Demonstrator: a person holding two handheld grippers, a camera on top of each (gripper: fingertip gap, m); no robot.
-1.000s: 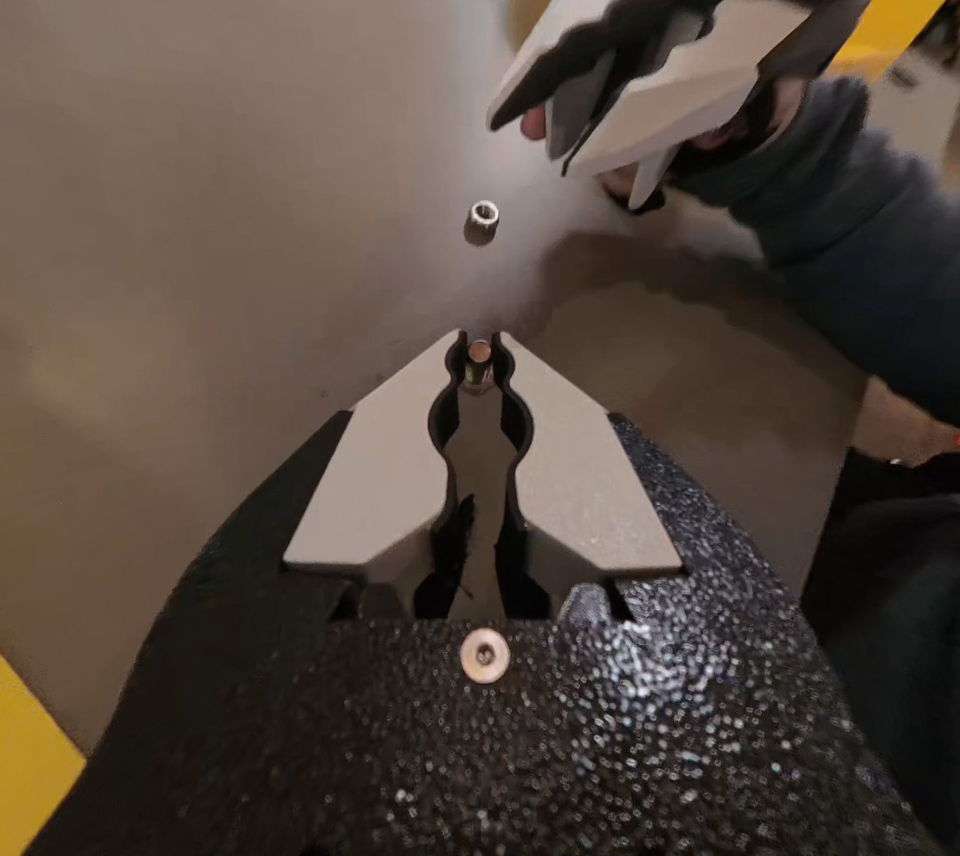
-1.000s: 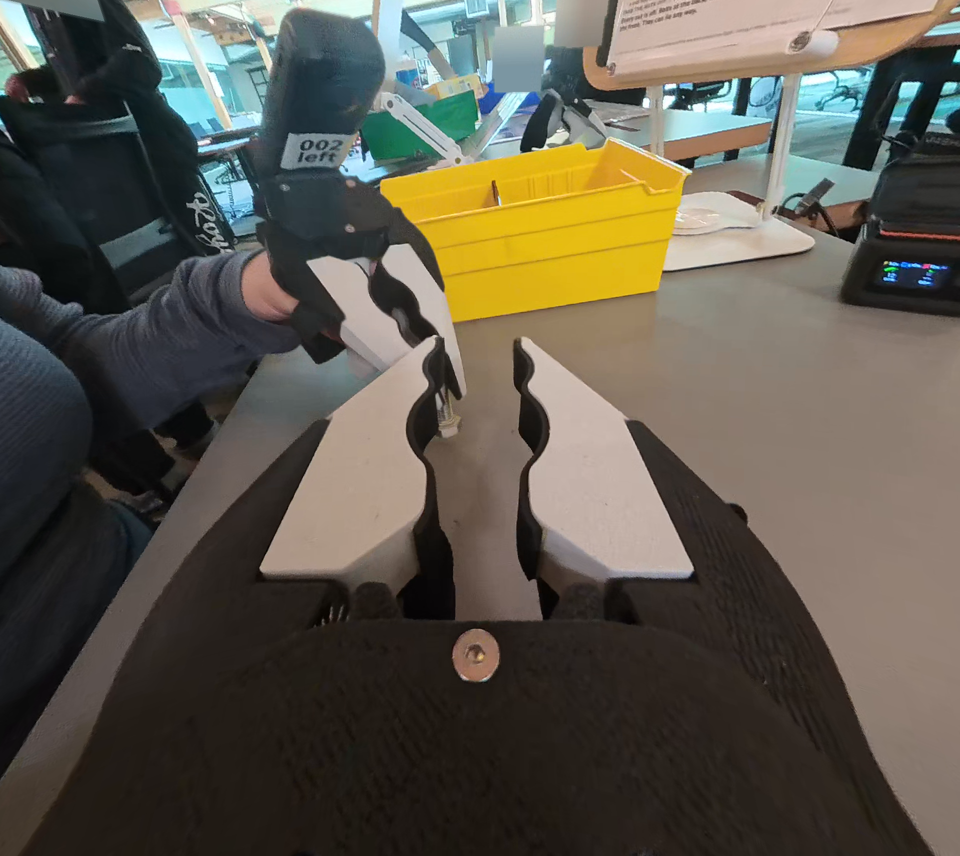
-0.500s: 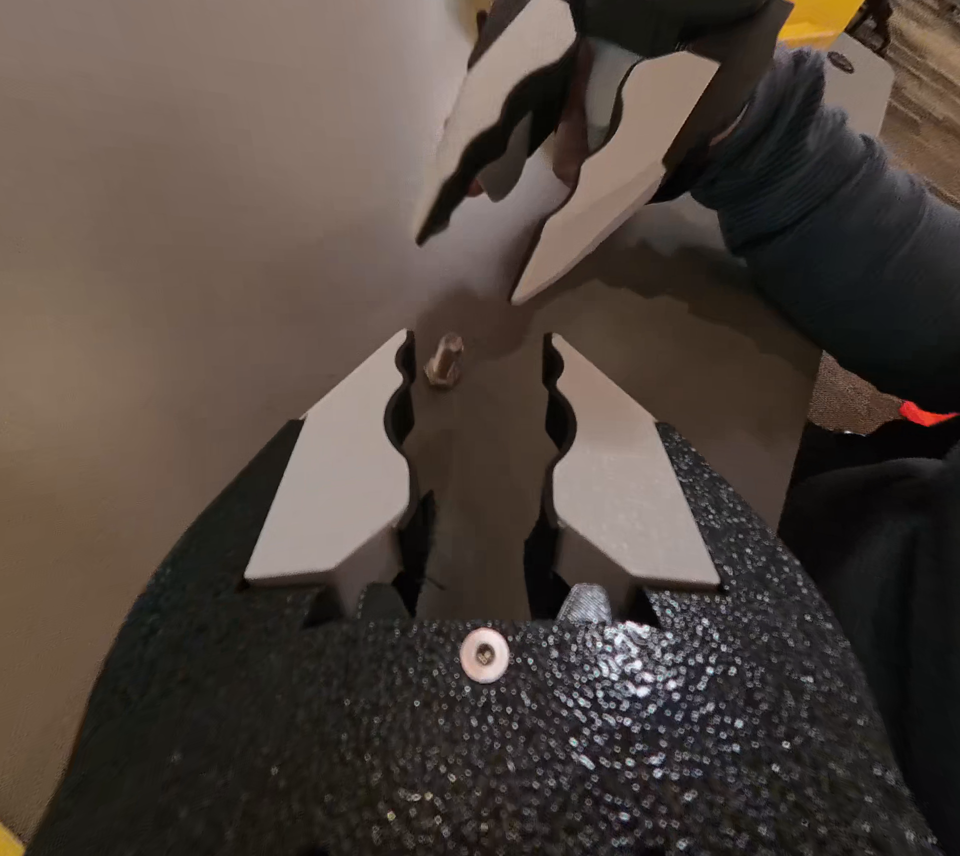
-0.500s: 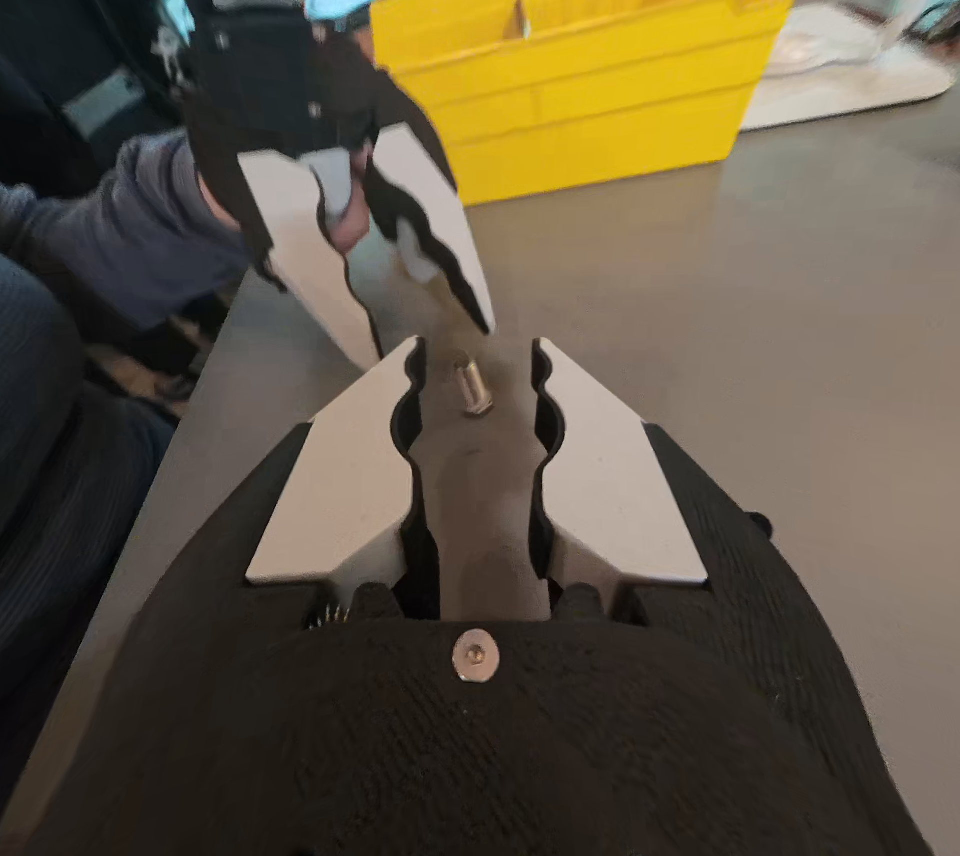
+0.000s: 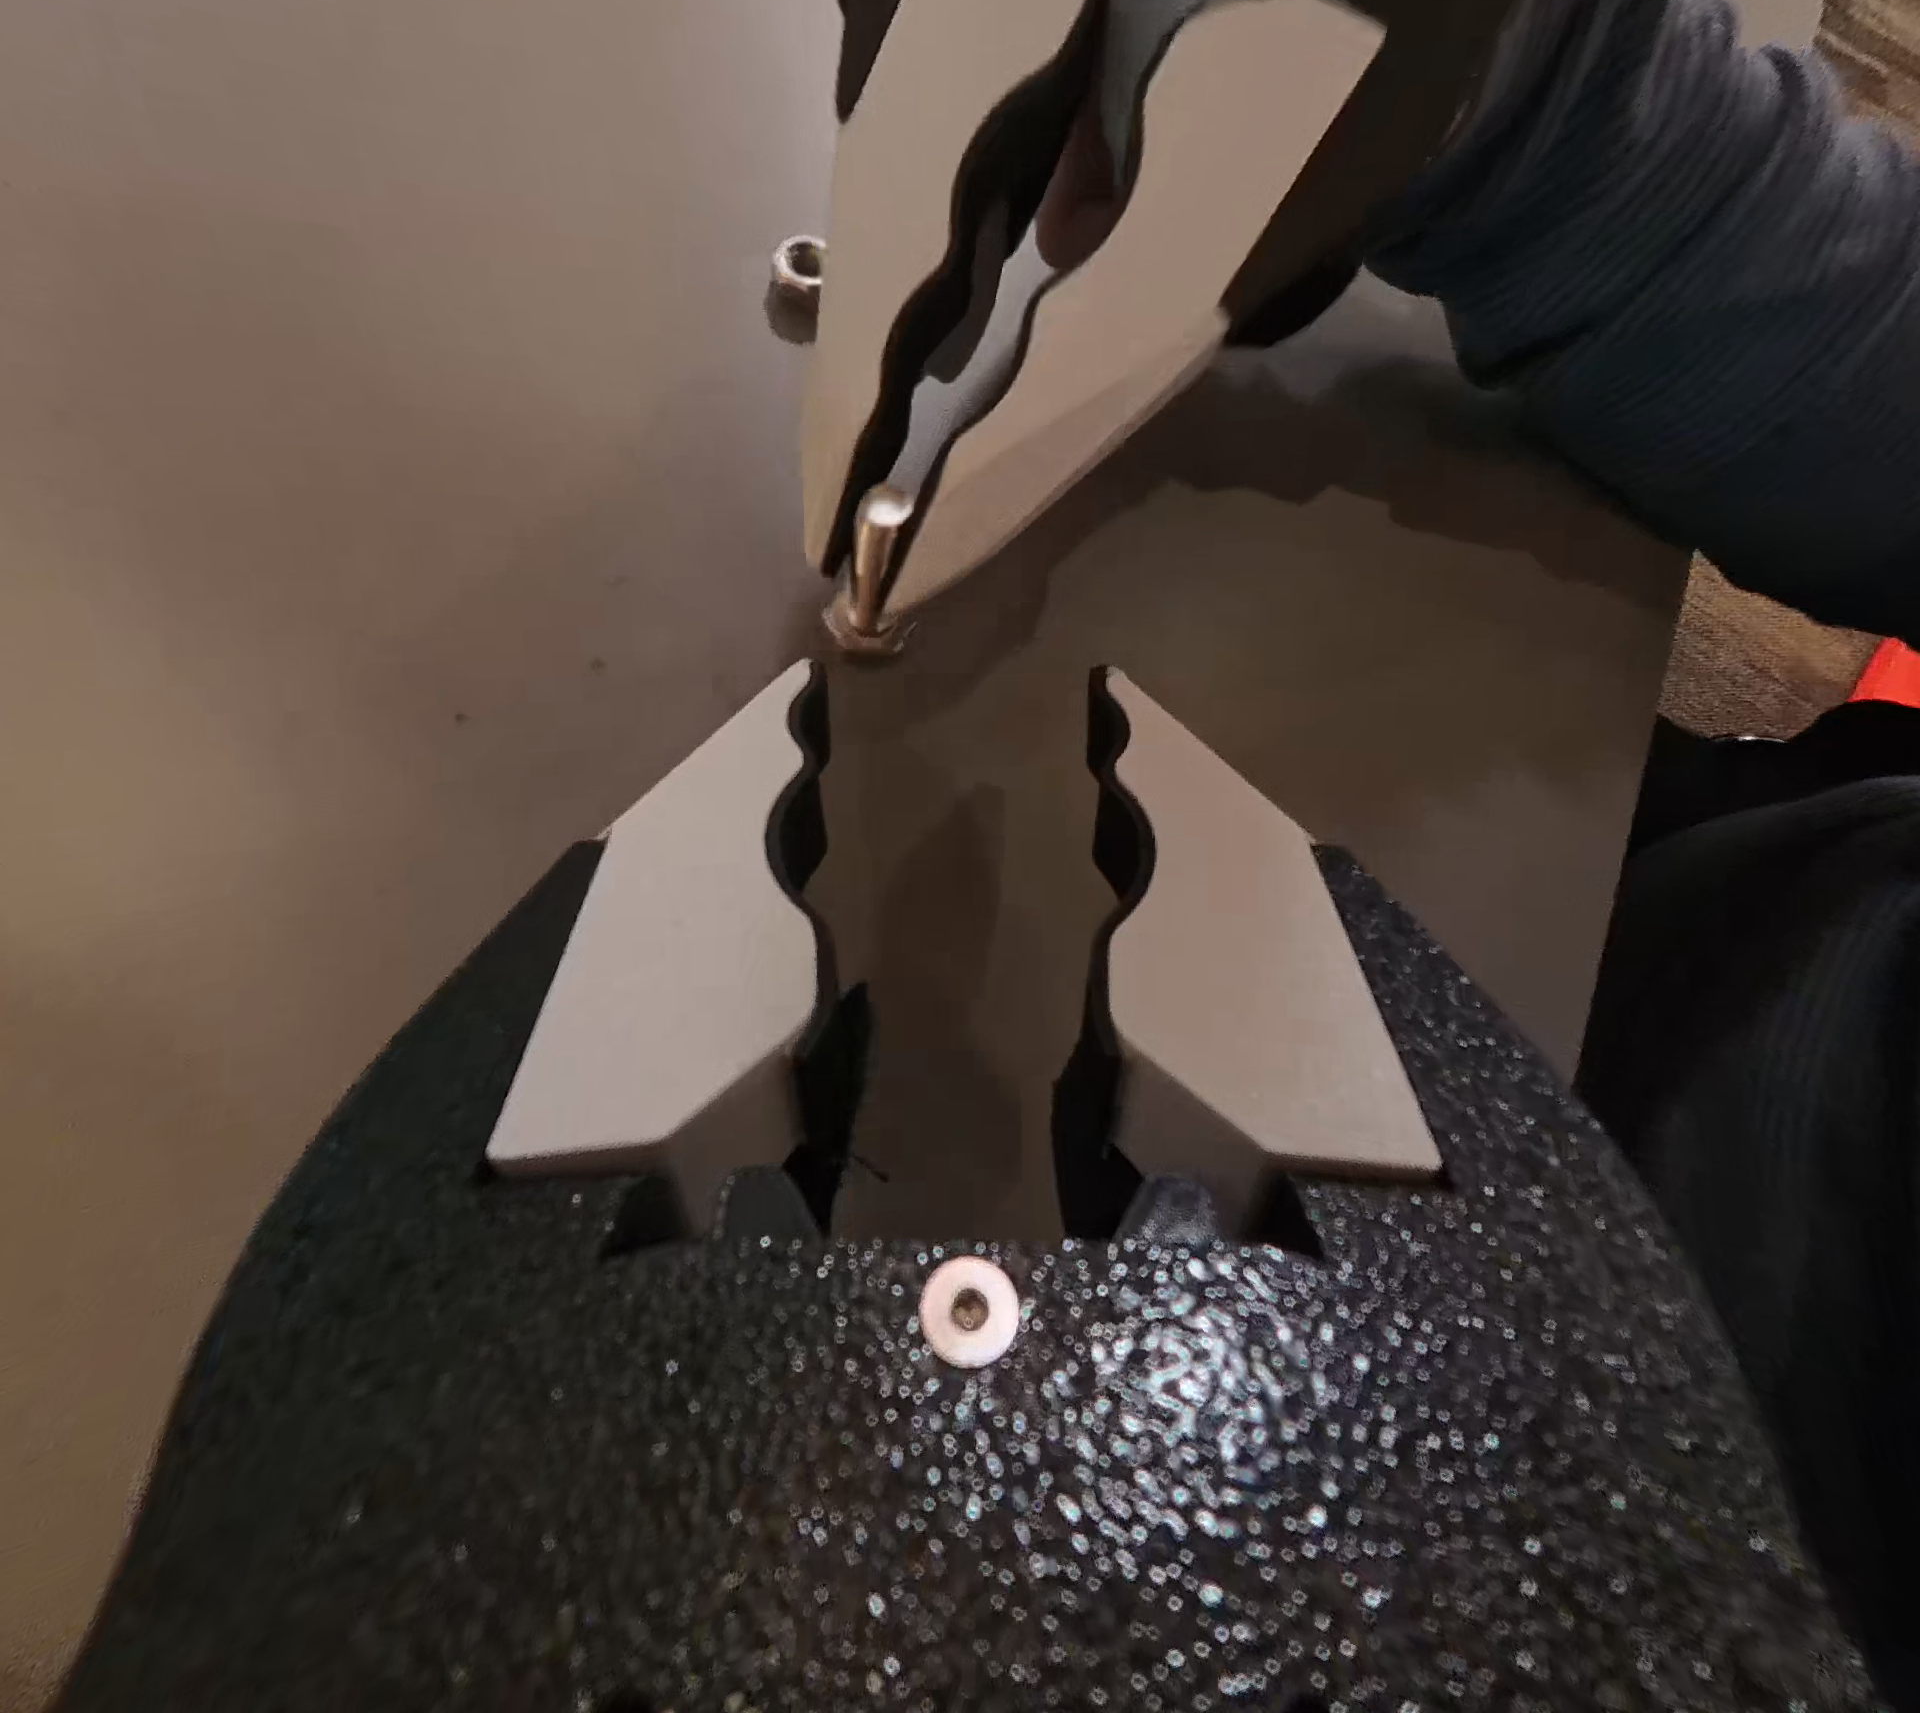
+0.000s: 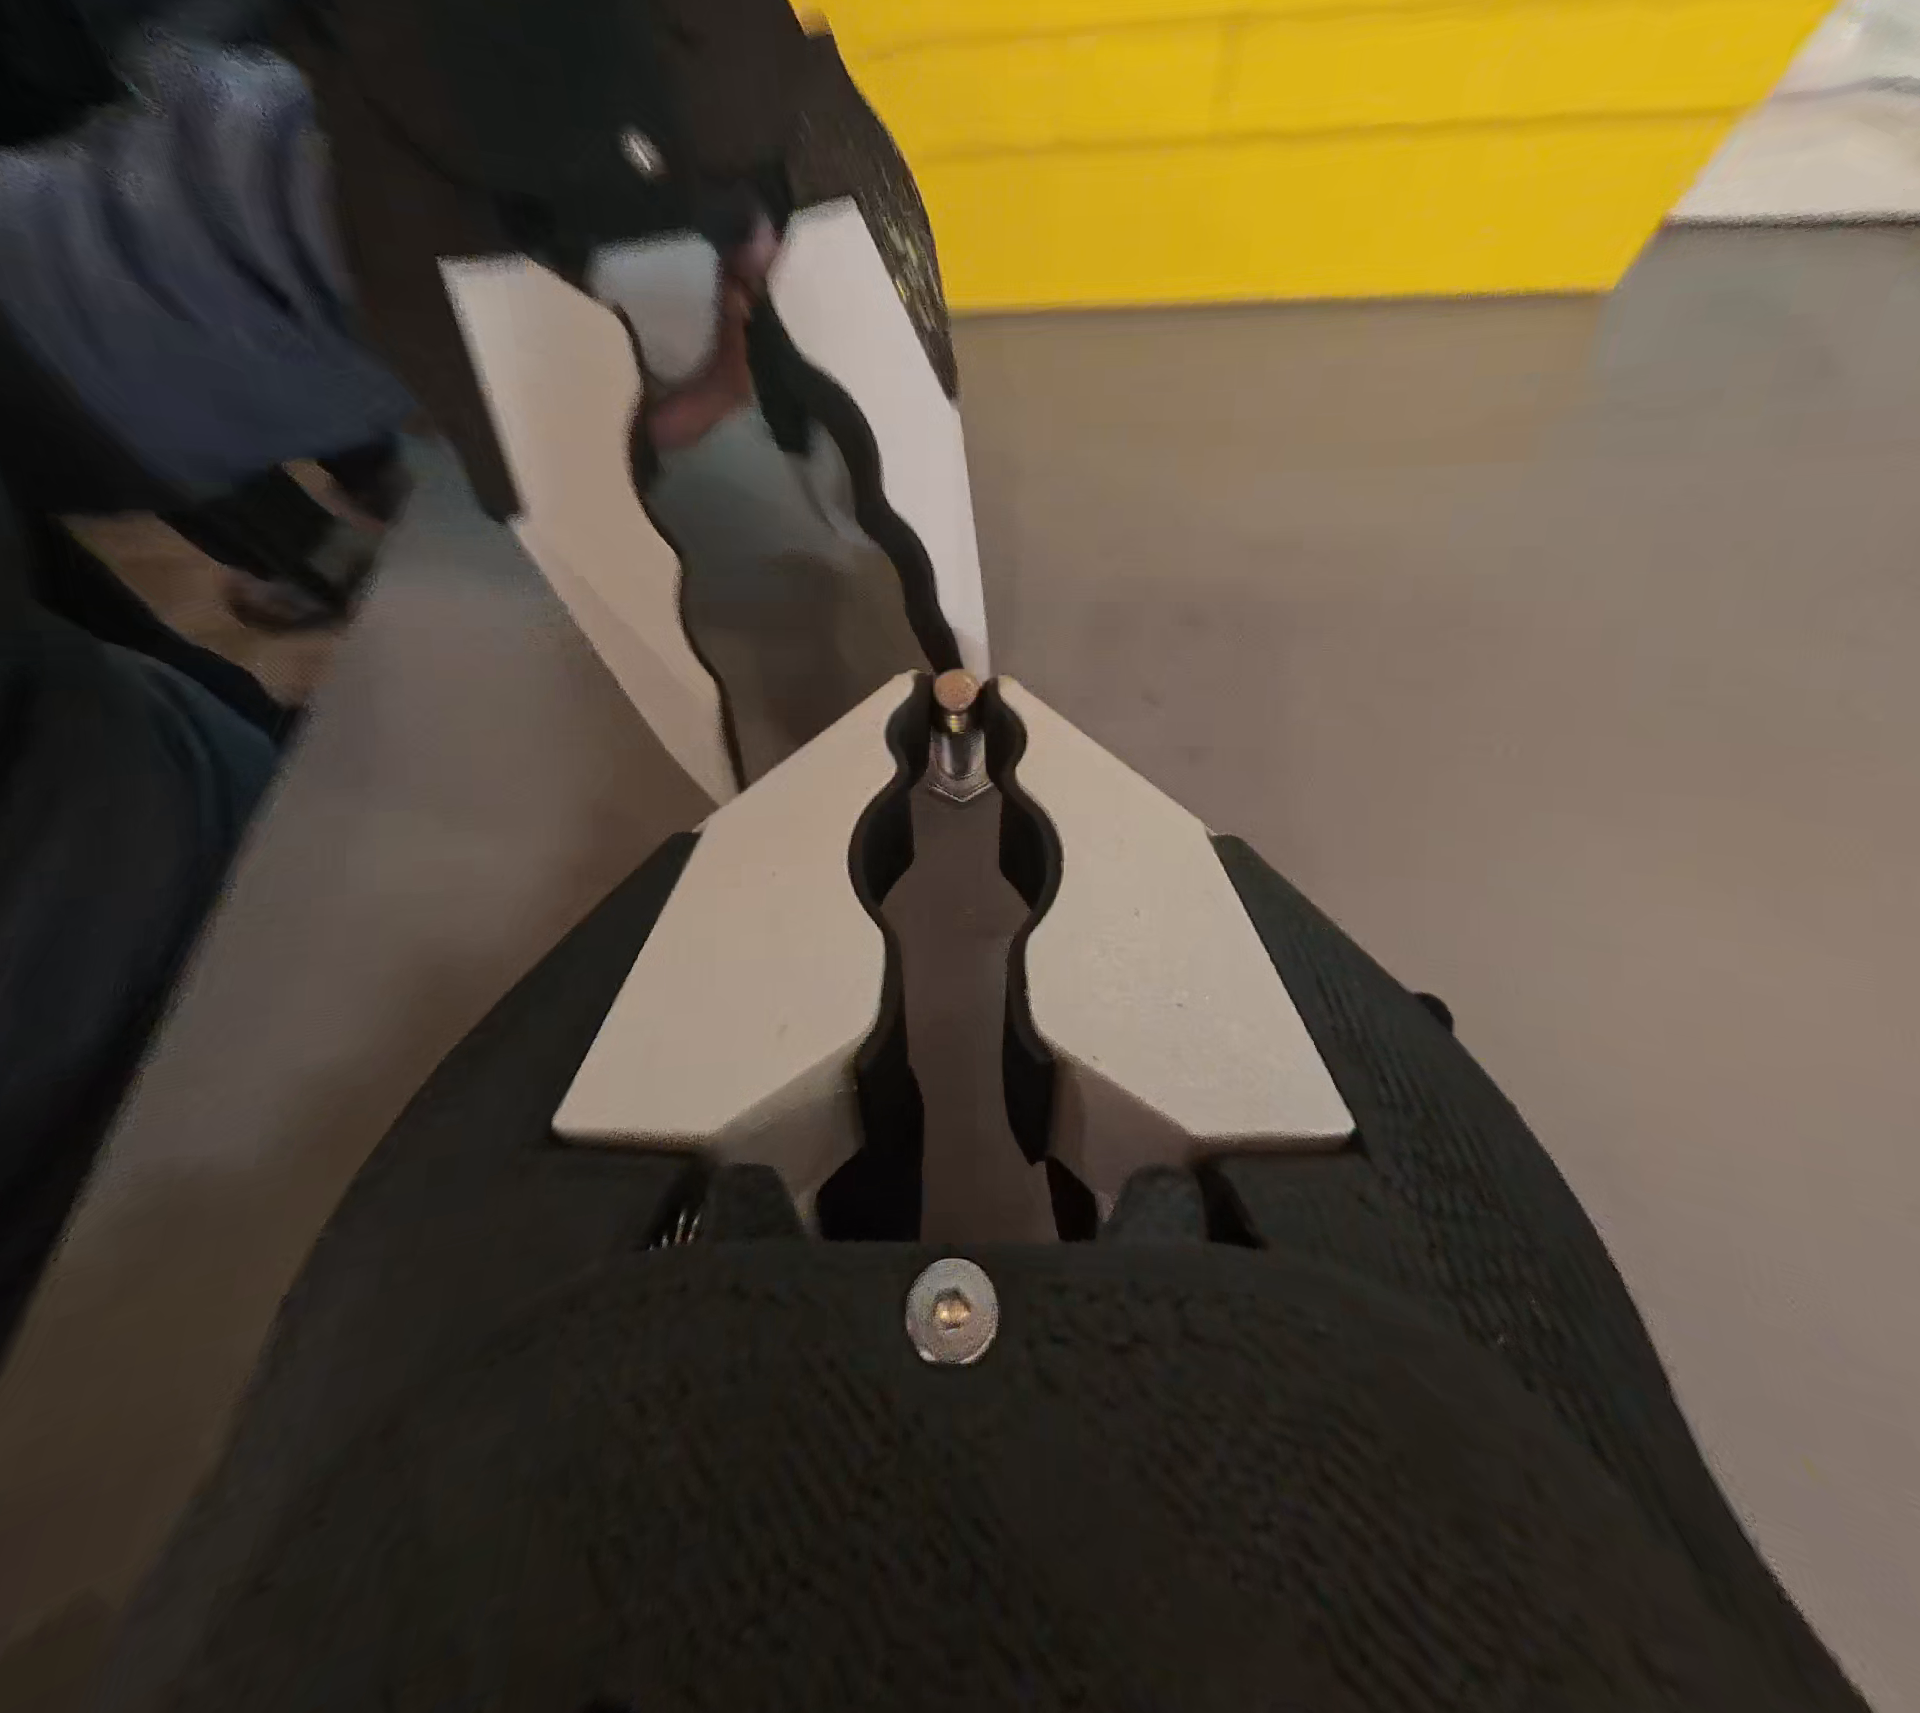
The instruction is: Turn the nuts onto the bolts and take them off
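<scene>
A small steel bolt [image 5: 876,546] stands head-down on the grey table [image 5: 312,520], leaning a little. My right gripper [image 5: 871,585] comes down from above and is shut on its shaft; in the right wrist view the bolt [image 6: 953,759] sits pinched between the tips of that gripper [image 6: 954,687]. My left gripper [image 5: 958,689] is open and empty, its tips just short of the bolt's head. It also shows in the right wrist view [image 6: 847,707], open, to the left of the bolt. A loose nut [image 5: 798,281] lies on the table beyond the bolt, to the left of the right gripper.
A yellow bin [image 6: 1247,105] stands on the table behind the grippers. The table's edge [image 5: 1642,728] runs close on the right in the left wrist view. A person's dark sleeve [image 5: 1662,261] reaches in from the right. Less than 4 cm separates the two grippers' tips.
My left gripper let go of the bolt, opened and drew back slightly. My right gripper came down over the bolt and shut on it, standing it head-down.
</scene>
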